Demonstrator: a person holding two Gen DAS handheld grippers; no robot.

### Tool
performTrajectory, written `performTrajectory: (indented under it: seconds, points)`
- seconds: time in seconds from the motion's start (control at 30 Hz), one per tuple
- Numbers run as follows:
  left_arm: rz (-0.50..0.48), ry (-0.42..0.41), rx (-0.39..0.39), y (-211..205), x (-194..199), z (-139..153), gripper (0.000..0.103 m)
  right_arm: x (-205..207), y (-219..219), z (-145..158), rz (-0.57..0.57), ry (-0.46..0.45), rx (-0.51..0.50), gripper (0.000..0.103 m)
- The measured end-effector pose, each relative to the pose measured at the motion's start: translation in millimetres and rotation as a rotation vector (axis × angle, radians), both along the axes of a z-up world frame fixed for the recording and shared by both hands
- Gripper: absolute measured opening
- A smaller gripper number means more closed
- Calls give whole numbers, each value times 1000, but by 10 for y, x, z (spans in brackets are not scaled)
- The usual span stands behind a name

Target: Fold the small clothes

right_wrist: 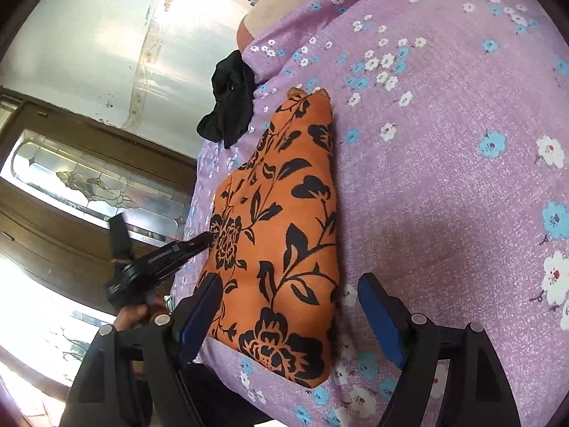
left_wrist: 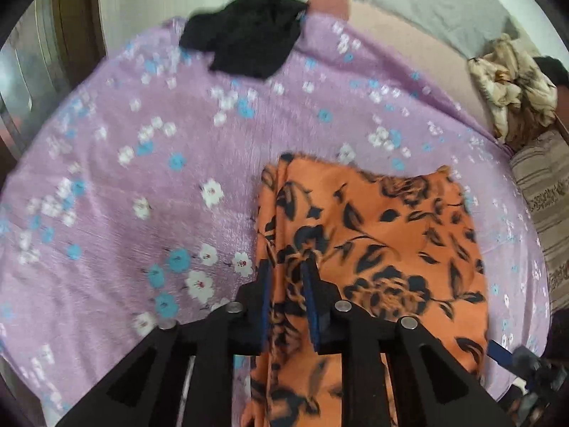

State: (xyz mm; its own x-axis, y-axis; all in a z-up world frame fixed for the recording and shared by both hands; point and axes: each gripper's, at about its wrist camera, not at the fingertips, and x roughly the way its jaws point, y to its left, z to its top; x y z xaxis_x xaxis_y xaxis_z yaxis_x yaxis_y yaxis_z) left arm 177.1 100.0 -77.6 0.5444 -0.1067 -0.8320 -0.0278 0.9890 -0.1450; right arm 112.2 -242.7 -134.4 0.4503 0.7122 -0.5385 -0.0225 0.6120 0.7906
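Nearest the left wrist lens, our left gripper [left_wrist: 288, 267] has its fingers drawn narrow on a gathered edge of the orange floral garment [left_wrist: 377, 249], low in the centre of the frame; a ridge of cloth runs between the blue pads, so we judge it pinched there. From the right wrist view the same left gripper [right_wrist: 209, 238] meets the garment's left edge at middle left. Our right gripper [right_wrist: 288, 306] hovers at the bottom of that frame with its fingers spread wide, one over the garment's lower left corner and one over the purple flowered bedsheet [right_wrist: 444, 178] just beside the cloth, holding nothing.

We see the orange floral garment [right_wrist: 281, 227] lying mostly flat on the bed, already narrowed into a long shape. A crumpled black garment [left_wrist: 245, 35] lies well apart at the top of the left view, at the sheet's far edge, and a bundle of pale cloth [left_wrist: 512, 85] sits at the upper right.

We judge that a fold of the orange piece is in hand. The next move likely calls for the right fingers to close on the near corner, so both grippers can carry the edge across evenly without dragging the sheet.
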Motion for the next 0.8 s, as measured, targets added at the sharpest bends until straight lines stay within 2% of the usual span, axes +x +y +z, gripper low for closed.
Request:
performTrajectory:
  seconds: [0.07,0.17,0.2,0.27,0.3,0.33,0.37,0.47,0.53,0.57,0.6,0.63,0.67,0.77,0.8]
  points:
    - [-19,-49,-1,-81,-160,130,23,40,-14,-59,-5,25,26,81]
    - [-60,-79,43,-226,-239,108,25,140,19,-114,-3,50,35,81]
    - [-70,-58,67,-276,-235,13,25,202,51,-132,4,57,43,82]
    - [-58,34,112,-291,-152,-274,27,318,108,-203,12,91,42,82]
    - [-49,50,131,-274,-141,-406,30,380,160,-260,24,122,28,73]
    - [-44,21,128,-254,-171,-421,31,413,229,-270,59,123,11,51]
    - [-42,10,140,-250,-188,-415,34,418,311,-226,82,121,-49,34]
    - [-43,-1,159,-239,-236,-433,37,308,598,158,128,-16,-324,33]
    - [-33,-6,136,-212,-245,-467,41,340,660,60,151,6,-387,33]
    - [-31,-8,123,-184,-232,-495,42,382,595,-52,142,50,-343,42]
    - [-28,-11,119,-169,-235,-495,45,402,441,-114,96,88,-239,55]
    - [-28,-14,119,-148,-237,-492,45,408,299,-118,56,108,-145,59]
    - [-32,-17,112,-131,-237,-499,46,412,204,-79,24,97,-98,61]
    - [-17,-21,90,-120,-251,-523,51,521,37,43,-25,54,-17,77]
    - [-12,-19,74,-100,-248,-526,51,616,18,31,-32,66,7,78]
